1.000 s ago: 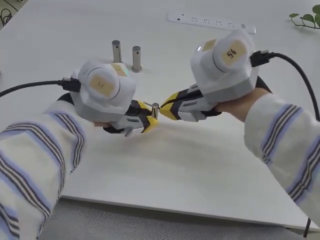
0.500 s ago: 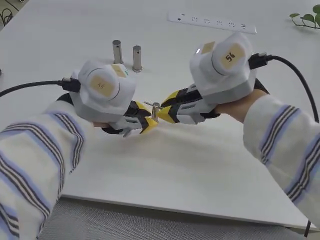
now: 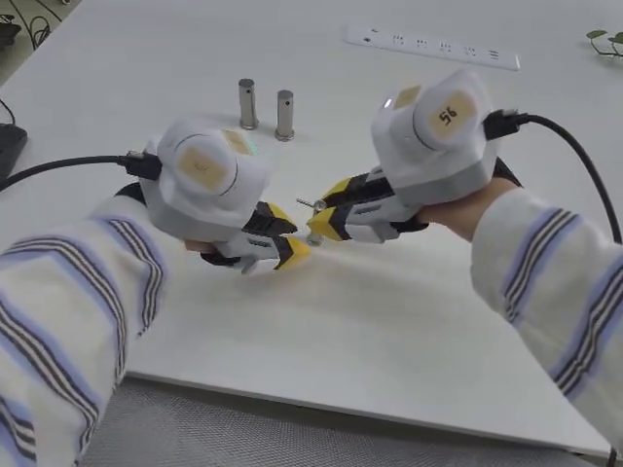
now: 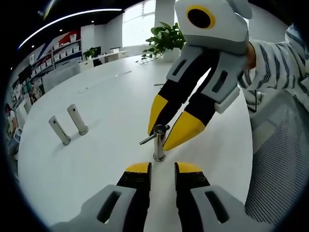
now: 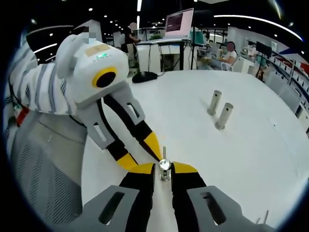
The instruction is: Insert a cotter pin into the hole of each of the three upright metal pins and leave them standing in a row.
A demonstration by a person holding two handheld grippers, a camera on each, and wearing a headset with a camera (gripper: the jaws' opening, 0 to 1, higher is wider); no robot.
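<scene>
Where the two grippers meet, a metal pin (image 4: pixel 159 145) stands upright on the white table (image 3: pixel 389 321), with its long axis vertical and its base flat on the surface. A cotter pin (image 4: pixel 146 140) runs crosswise through the hole near its top, roughly level. Its free end sticks out toward the left of the left gripper view.

The right gripper (image 5: pixel 165 170) has its yellow tips on either side of the pin's head; I cannot tell whether they press on it. The left gripper (image 4: pixel 163 168) sits just short of the pin's base, with its jaws parted by a narrow gap and nothing between them.

In the upper left of the head view, a second metal pin (image 3: pixel 248 102) and a third metal pin (image 3: pixel 284 114) stand upright side by side.

A label (image 3: pixel 448 115) on the right gripper reads "56". A power strip (image 3: pixel 443 49) lies along the top edge and a plant (image 3: pixel 608 39) shows at the upper right. The right gripper view shows an office with a monitor (image 5: pixel 179 21) on a desk.
</scene>
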